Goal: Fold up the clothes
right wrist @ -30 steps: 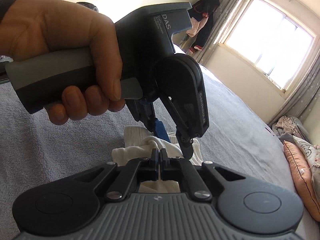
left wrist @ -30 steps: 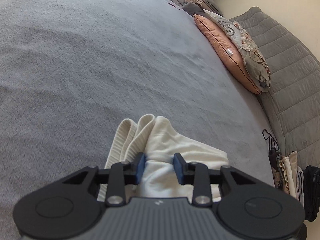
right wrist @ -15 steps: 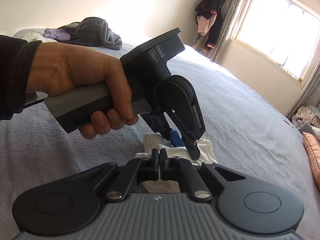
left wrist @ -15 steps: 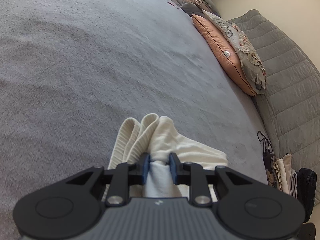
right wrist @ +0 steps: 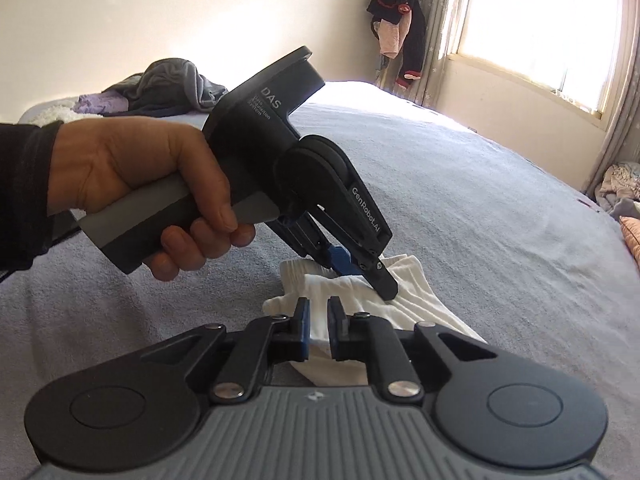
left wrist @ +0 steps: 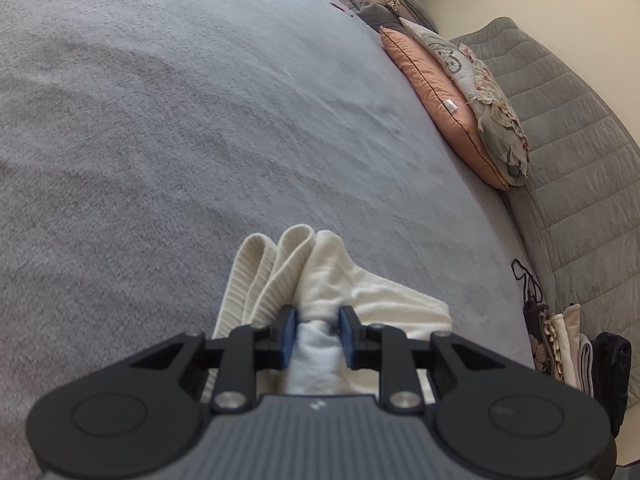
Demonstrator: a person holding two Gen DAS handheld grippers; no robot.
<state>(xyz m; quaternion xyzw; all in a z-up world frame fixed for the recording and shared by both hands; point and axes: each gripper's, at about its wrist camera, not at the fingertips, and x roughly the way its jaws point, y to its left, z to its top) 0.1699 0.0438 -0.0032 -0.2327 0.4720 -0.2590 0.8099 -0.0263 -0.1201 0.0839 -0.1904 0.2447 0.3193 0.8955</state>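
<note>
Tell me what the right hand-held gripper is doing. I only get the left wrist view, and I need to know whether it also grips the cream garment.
Observer: The right hand-held gripper has just been opening. Its jaws stand slightly apart, and the cream garment shows in the gap, not pinched.
Operator: Are more clothes waiting?
Observer: Yes, a heap of grey and lilac clothes lies at the far end of the bed.
Operator: Anything beyond the bed?
Observer: A dark jacket hangs by the window curtain.
</note>
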